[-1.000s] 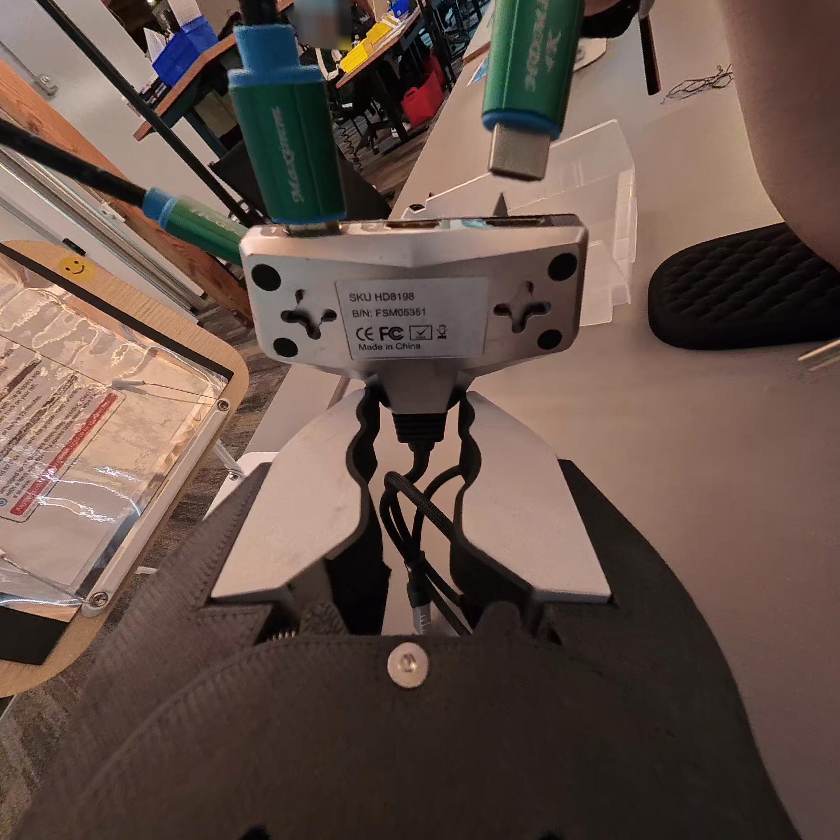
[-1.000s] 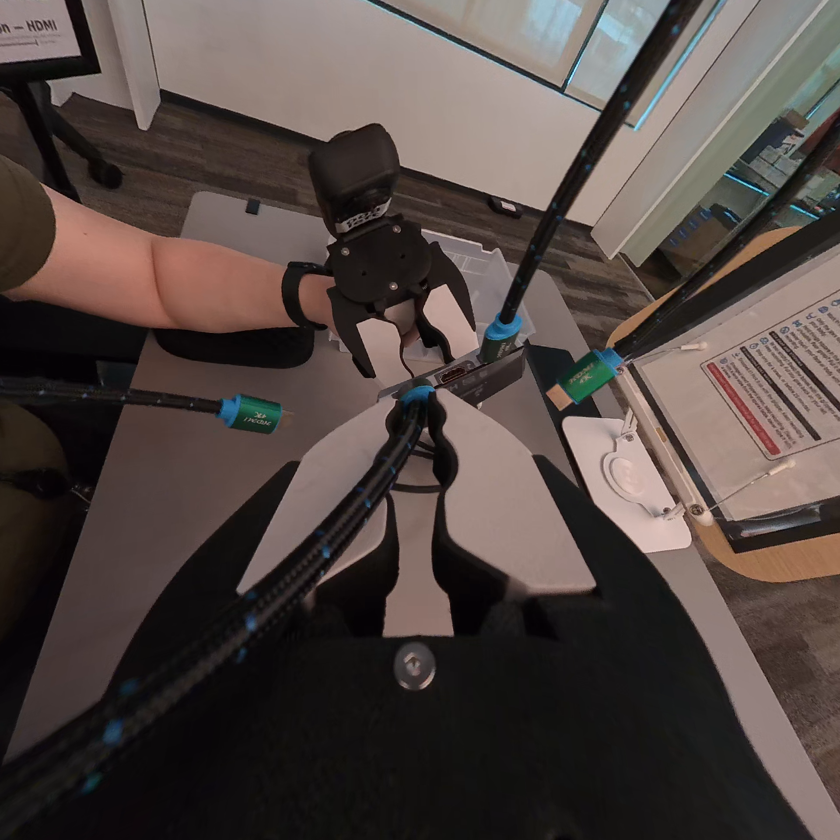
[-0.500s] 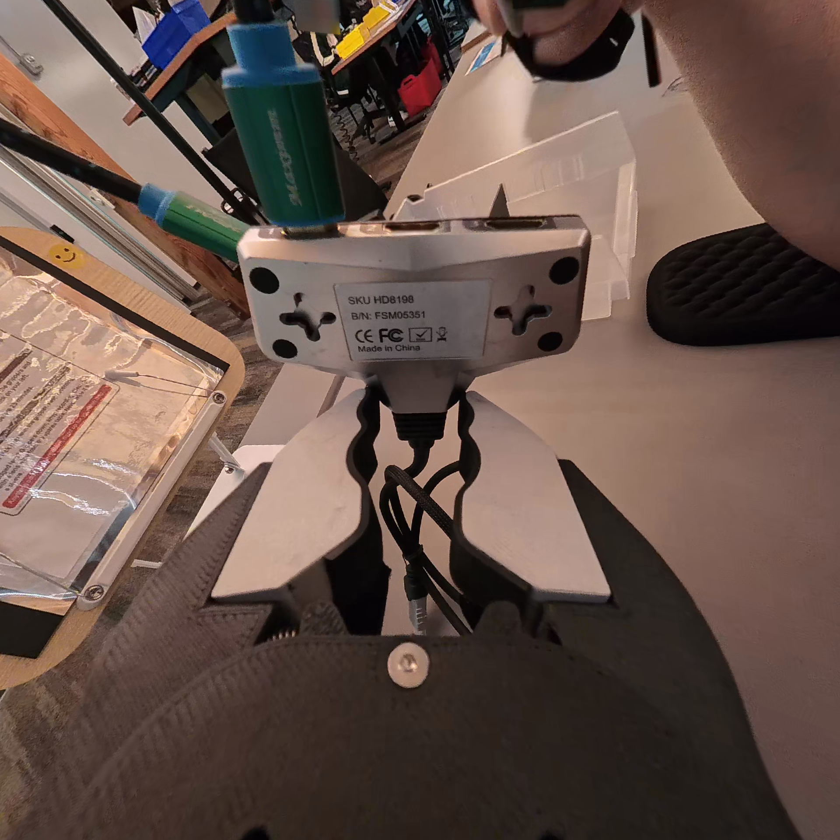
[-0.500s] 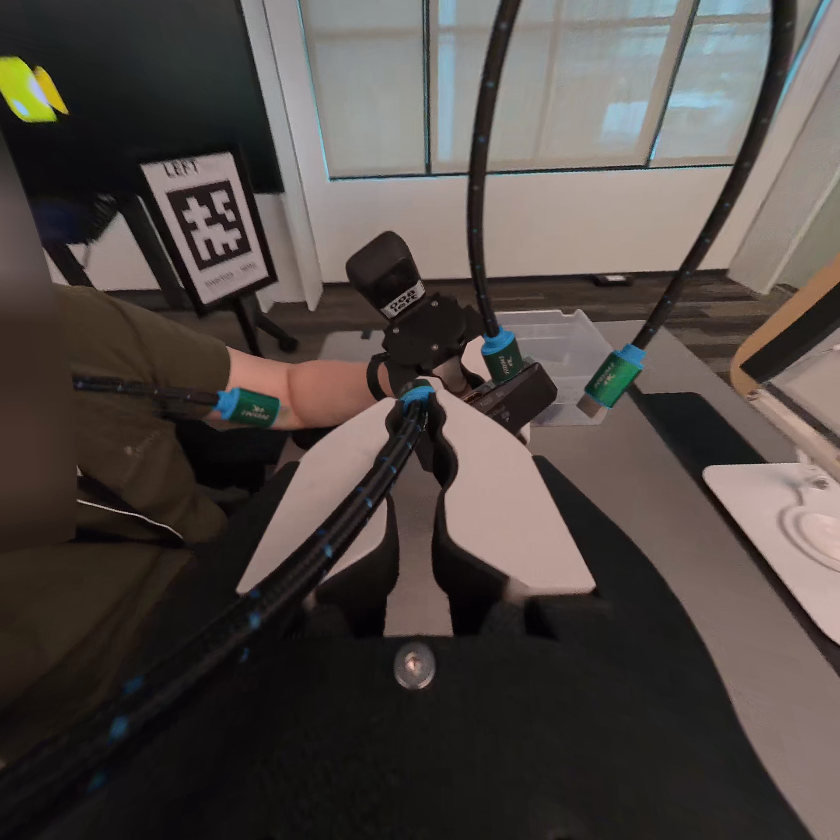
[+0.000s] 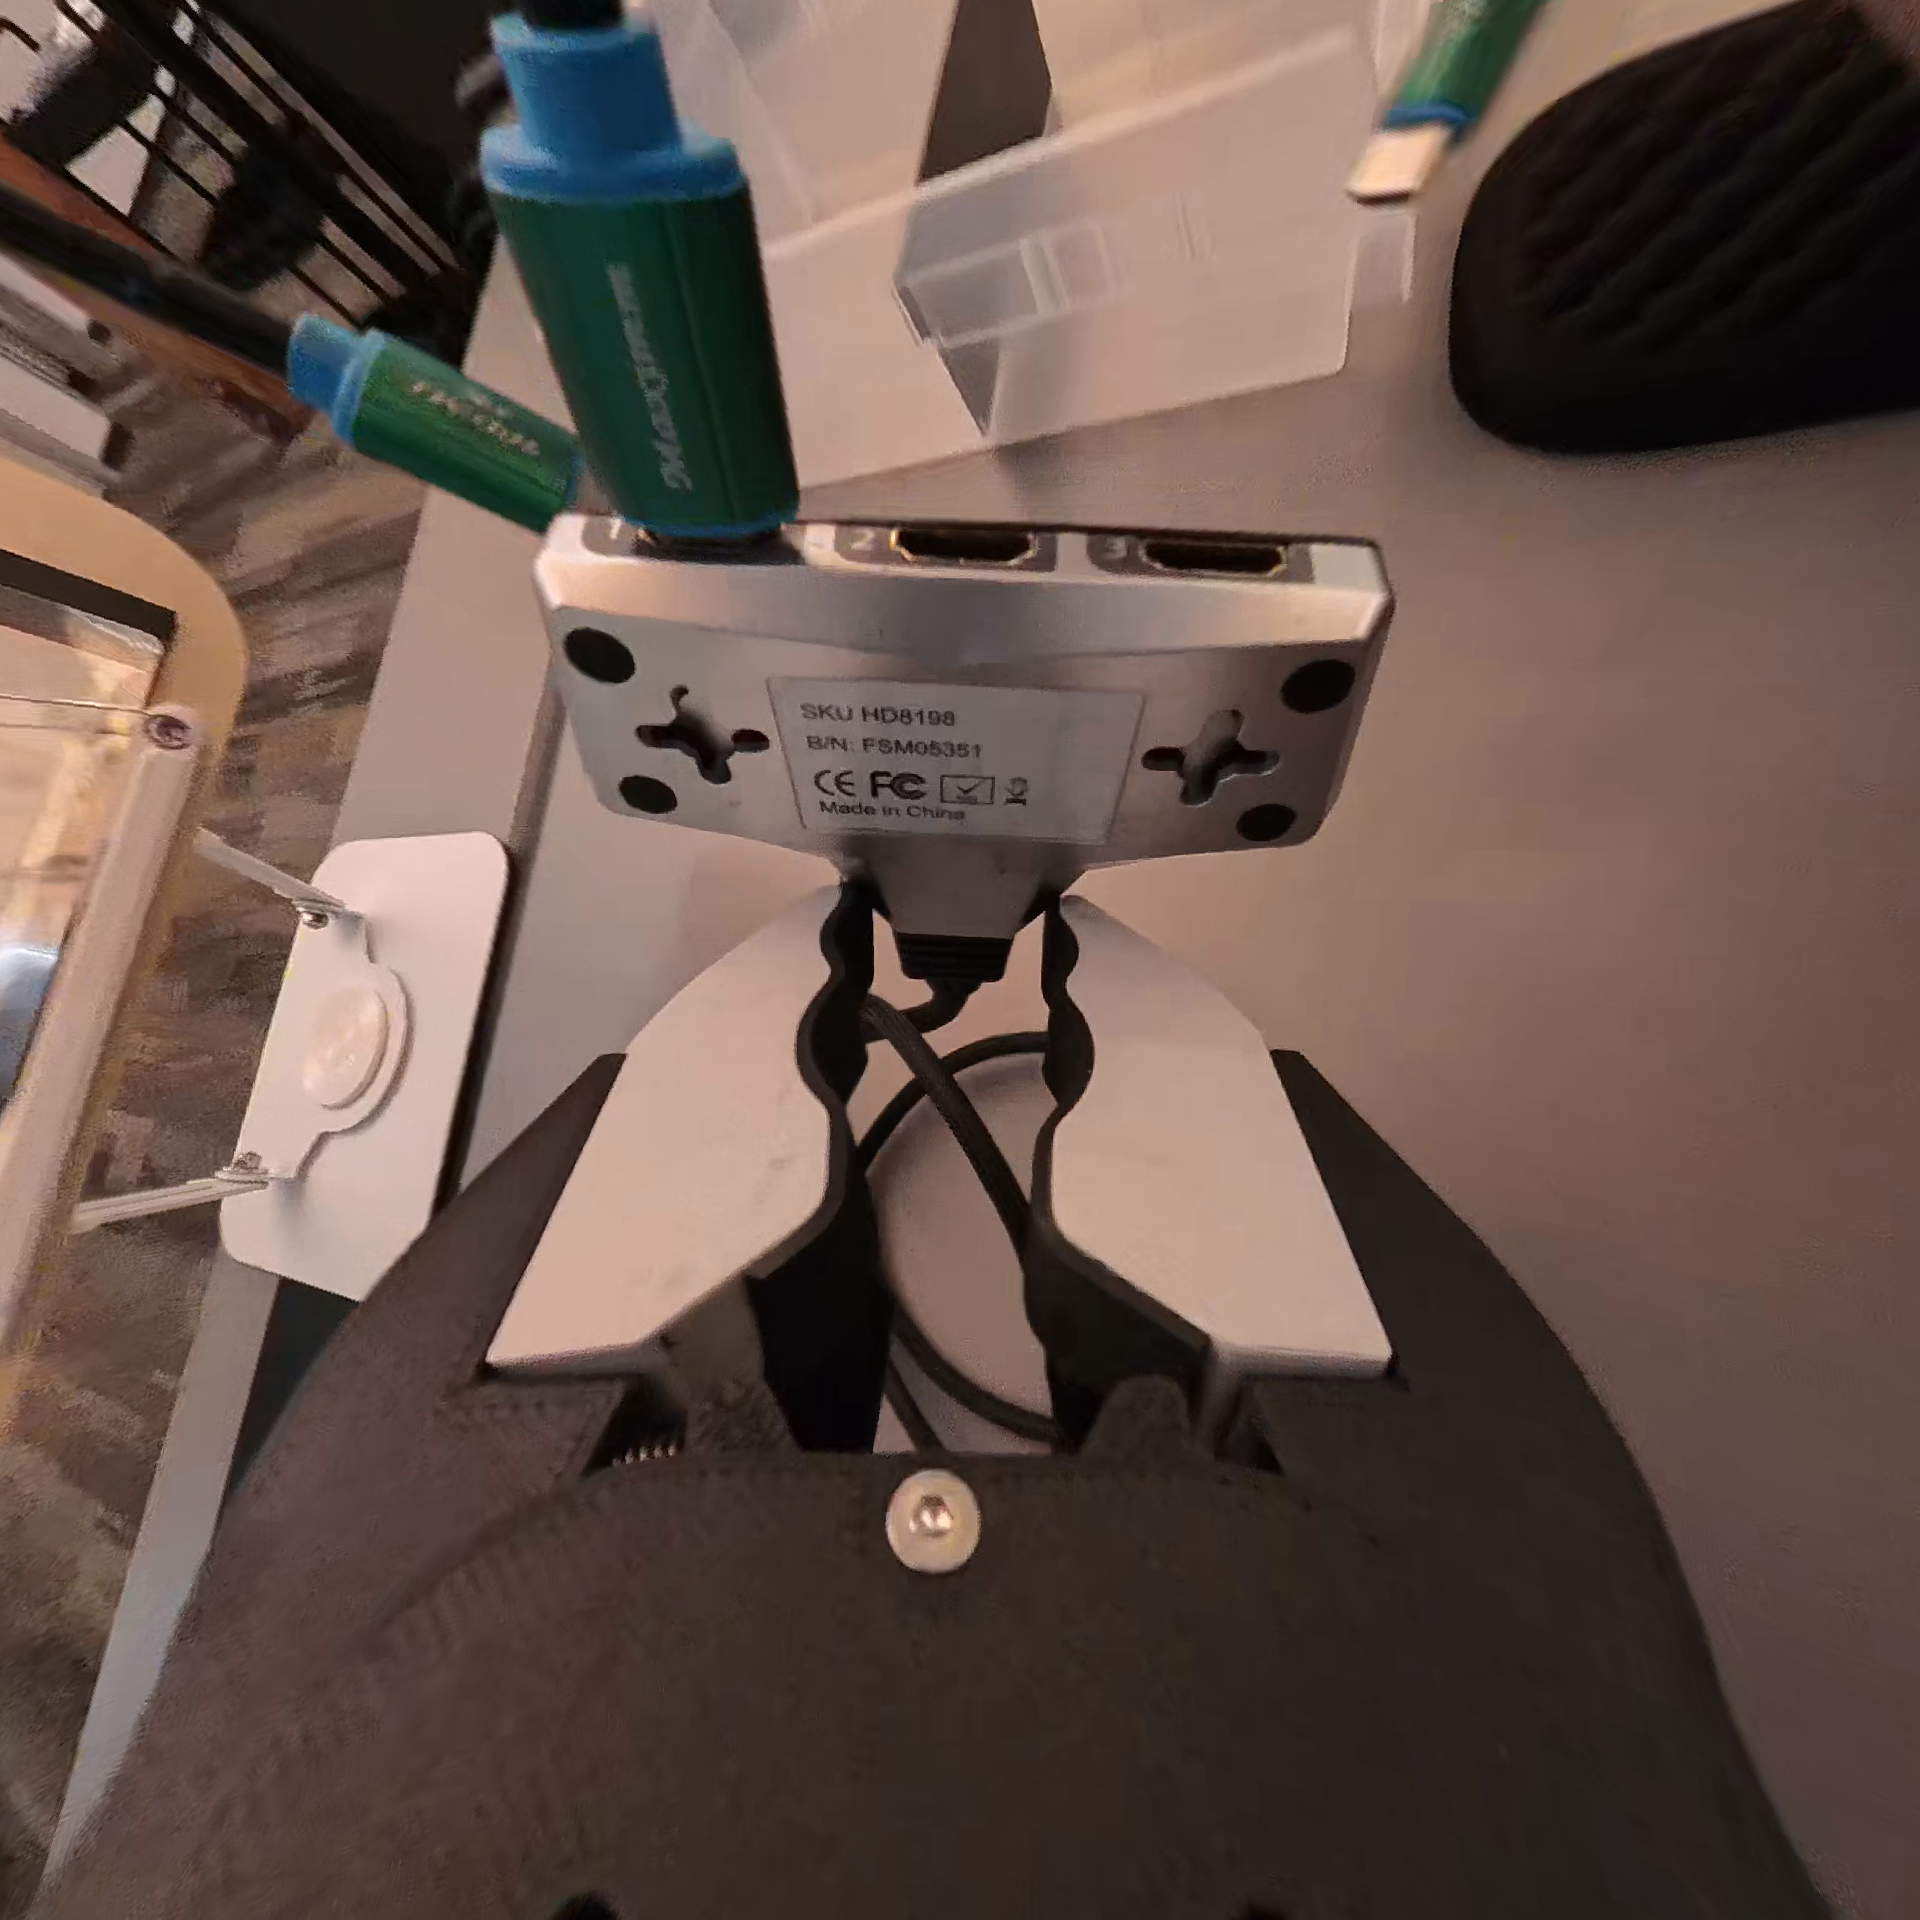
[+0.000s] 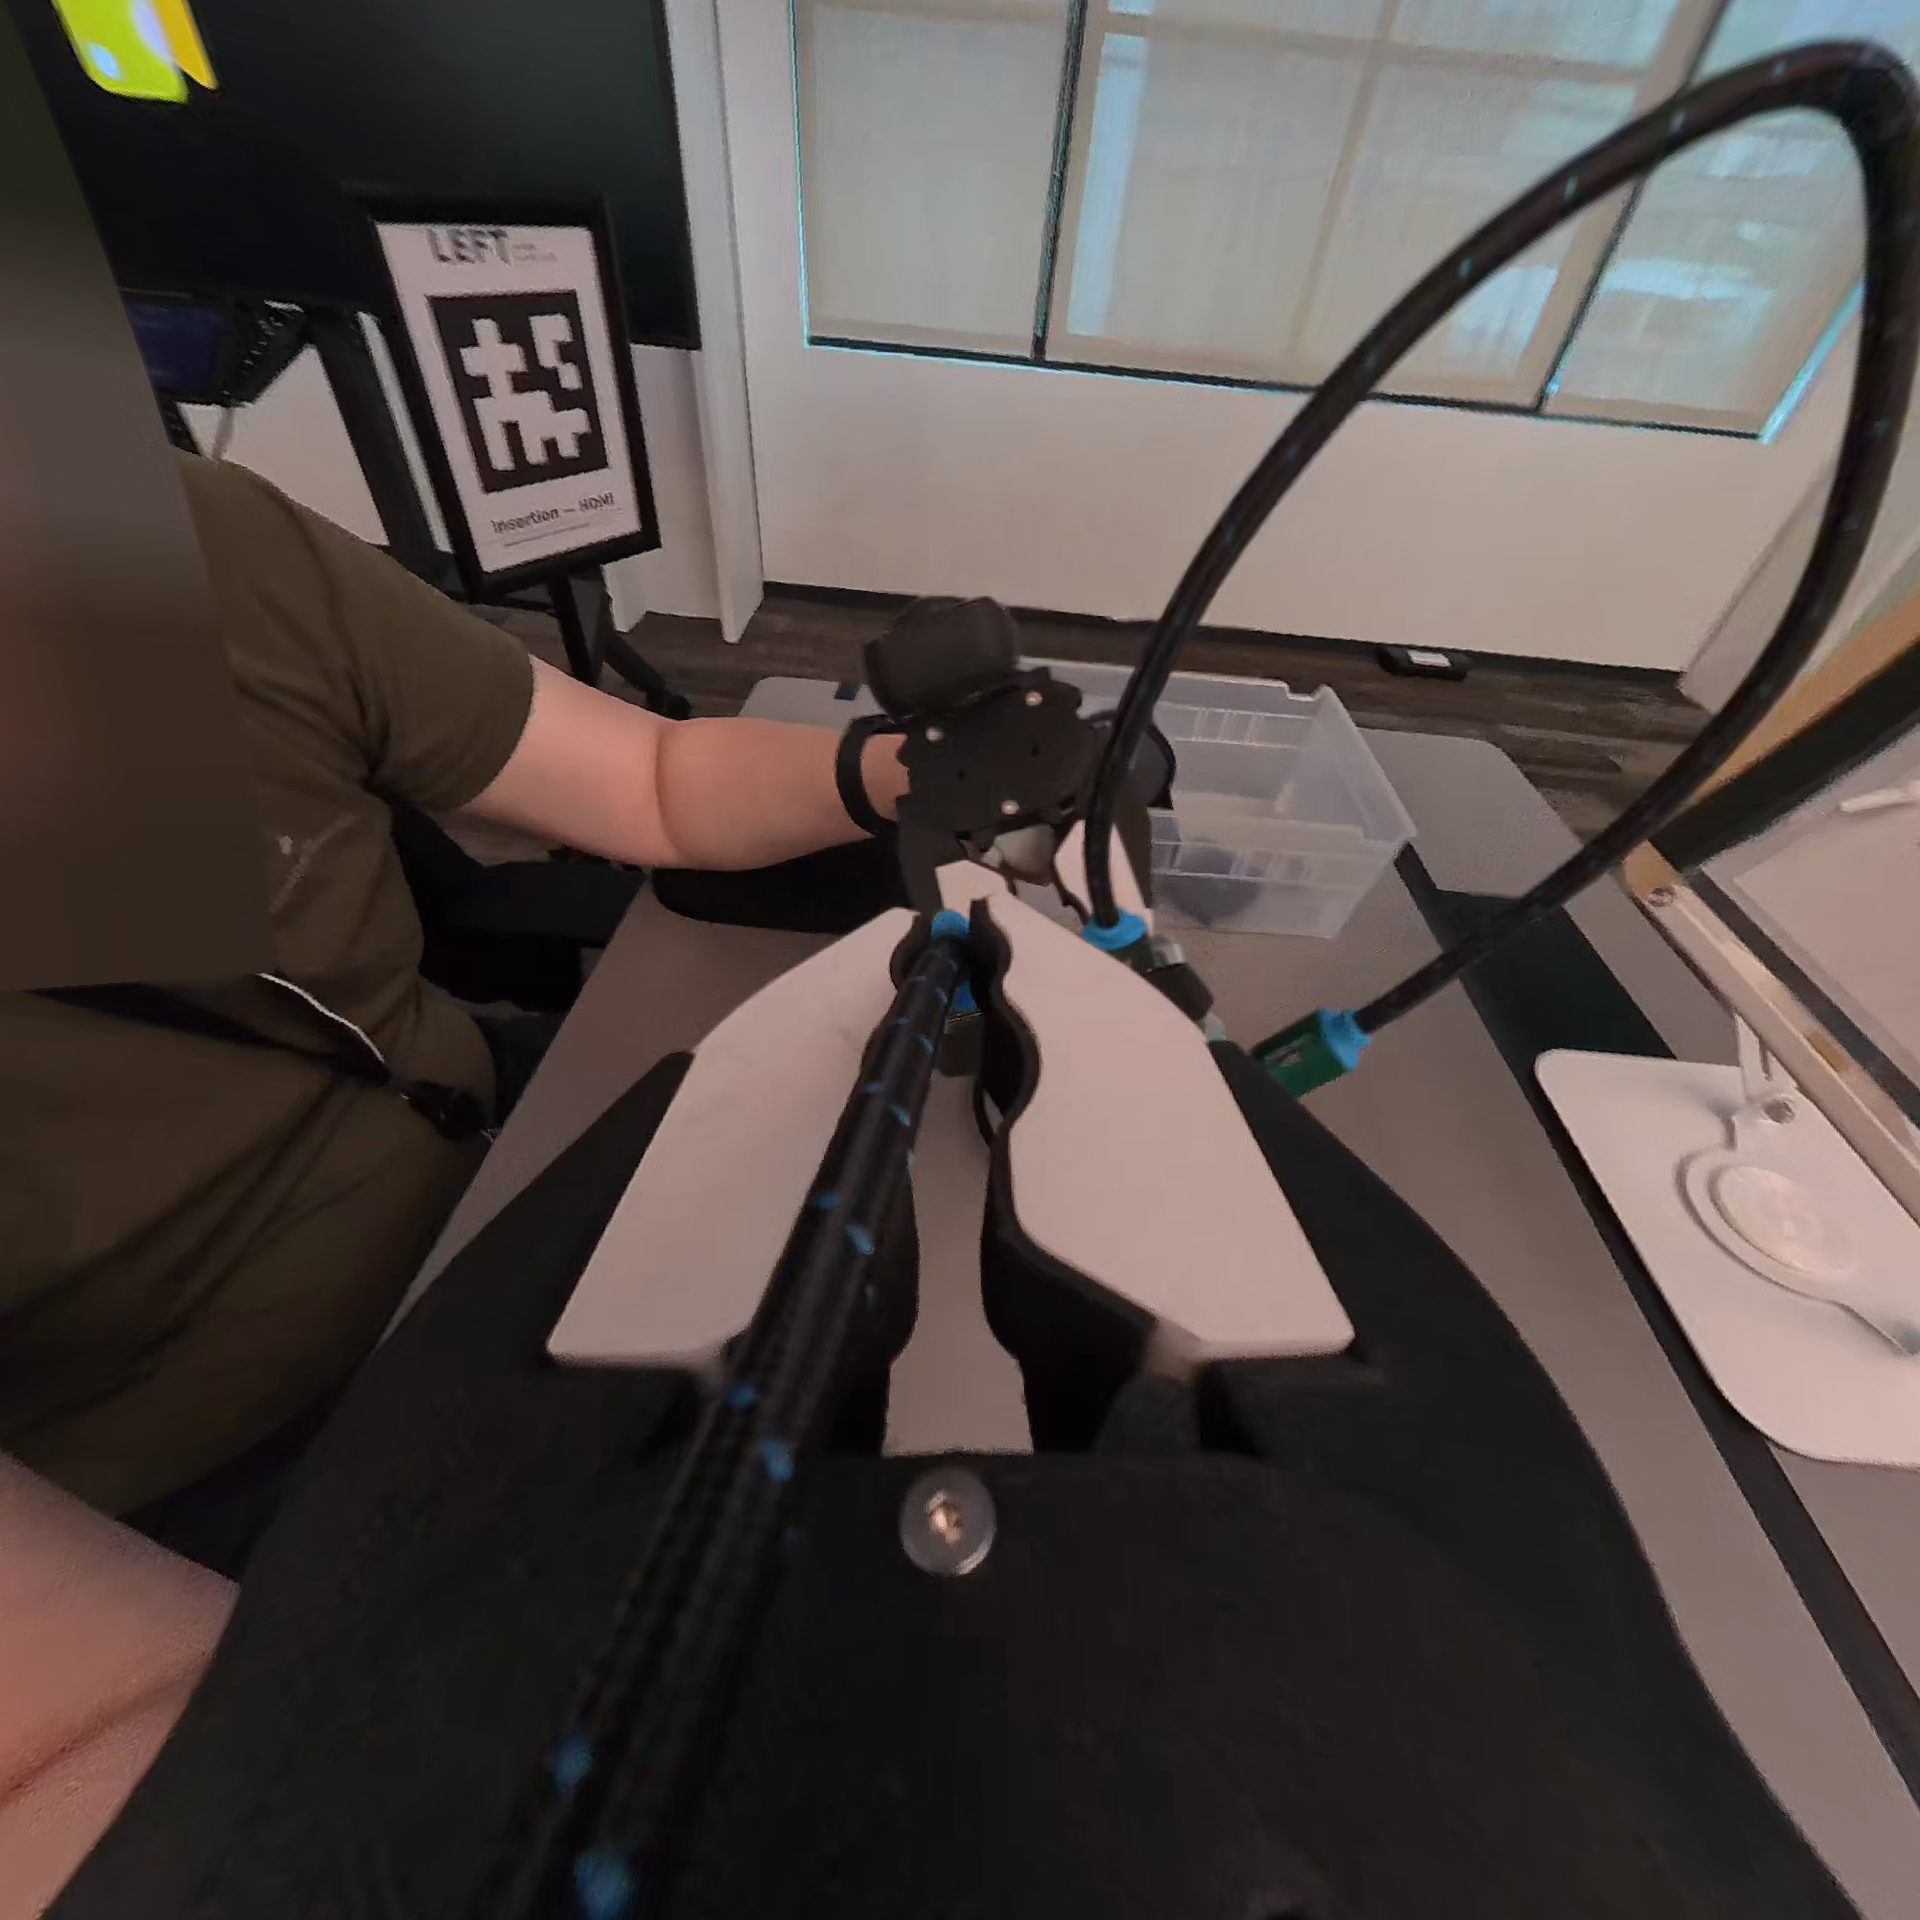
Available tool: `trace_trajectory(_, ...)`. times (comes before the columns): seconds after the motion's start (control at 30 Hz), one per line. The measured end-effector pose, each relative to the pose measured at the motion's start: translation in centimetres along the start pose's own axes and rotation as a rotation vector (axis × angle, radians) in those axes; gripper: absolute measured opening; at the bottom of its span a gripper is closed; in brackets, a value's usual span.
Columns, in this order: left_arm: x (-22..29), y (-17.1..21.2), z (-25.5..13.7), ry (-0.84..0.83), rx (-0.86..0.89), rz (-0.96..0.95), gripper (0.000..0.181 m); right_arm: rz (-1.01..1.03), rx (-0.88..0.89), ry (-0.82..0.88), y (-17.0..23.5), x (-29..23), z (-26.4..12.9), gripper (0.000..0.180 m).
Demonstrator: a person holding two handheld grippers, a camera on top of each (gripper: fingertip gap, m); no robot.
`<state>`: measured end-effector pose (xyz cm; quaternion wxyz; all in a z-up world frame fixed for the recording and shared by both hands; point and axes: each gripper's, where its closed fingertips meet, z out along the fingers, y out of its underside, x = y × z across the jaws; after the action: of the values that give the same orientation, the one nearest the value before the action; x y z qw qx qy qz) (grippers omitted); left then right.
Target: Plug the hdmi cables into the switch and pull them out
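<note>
Three ports on the switch [image 5: 961,707]: the leftmost holds a green plug [image 5: 665,343], the middle and right ones stand empty.

Left gripper [image 5: 945,914]: clamped on the switch's narrow tail, underside label toward the camera, body lifted off the grey table [image 5: 1558,935].

Right gripper [image 6: 961,935]: closed on a braided cable [image 6: 883,1122] at its blue collar; the plug beyond the fingertips is hidden in the right wrist view.

Change: a second ago a plug hung just above the right port; it now lies far off at upper right [image 5: 1423,114], beside the black wrist pad [image 5: 1704,249], and the switch has tipped so the port faces show. Judgement: that cable is out and clear, leaving one plug to pull, or two ports to fill.

Left wrist view only: port occupancy; a third, loose green plug [image 5: 447,426] behind the seated one.

Right wrist view only: the cables' arcs overhead, the left gripper [image 6: 1023,831] from outside, the clear bin [image 6: 1299,810].
</note>
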<state>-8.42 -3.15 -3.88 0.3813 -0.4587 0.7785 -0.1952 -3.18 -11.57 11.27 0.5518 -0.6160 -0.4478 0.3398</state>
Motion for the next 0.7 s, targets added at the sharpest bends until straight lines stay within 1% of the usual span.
trace_trajectory(0.07, 0.3, 1.1, 1.1, 0.009, -0.068, 0.006, 0.030, 0.007, -0.023, 0.036, 0.4, 0.5, -0.3, 0.007)
trace_trajectory(0.13, 0.5, 2.8, 2.3, 0.007, -0.158, 0.029, 0.030, 0.032, -0.024, 0.023, 0.6, 0.6, -0.4, 0.007)
trace_trajectory(0.2, 0.8, 4.2, 3.3, 0.022, -0.208, 0.031, 0.028, 0.040, -0.041, 0.034, 1.0, 0.8, -0.5, 0.007)
trace_trajectory(0.4, 1.9, 7.4, 5.5, 0.120, -0.300, -0.027, 0.023, 0.034, -0.058, 0.042, 1.3, 0.4, -1.3, 0.007)
trace_trajectory(0.53, 3.0, 8.5, 6.0, 0.187, -0.350, -0.047, 0.023, 0.027, -0.070, 0.050, 1.5, 0.5, -1.3, 0.007)
trace_trajectory(0.63, 3.4, 9.3, 6.3, 0.199, -0.383, -0.031, 0.023, 0.028, -0.073, 0.039, 1.5, 0.5, -0.9, 0.007)
trace_trajectory(0.7, 3.5, 9.4, 6.2, 0.213, -0.390, -0.060, 0.023, 0.022, -0.075, 0.016, 1.5, 0.3, -0.4, 0.007)
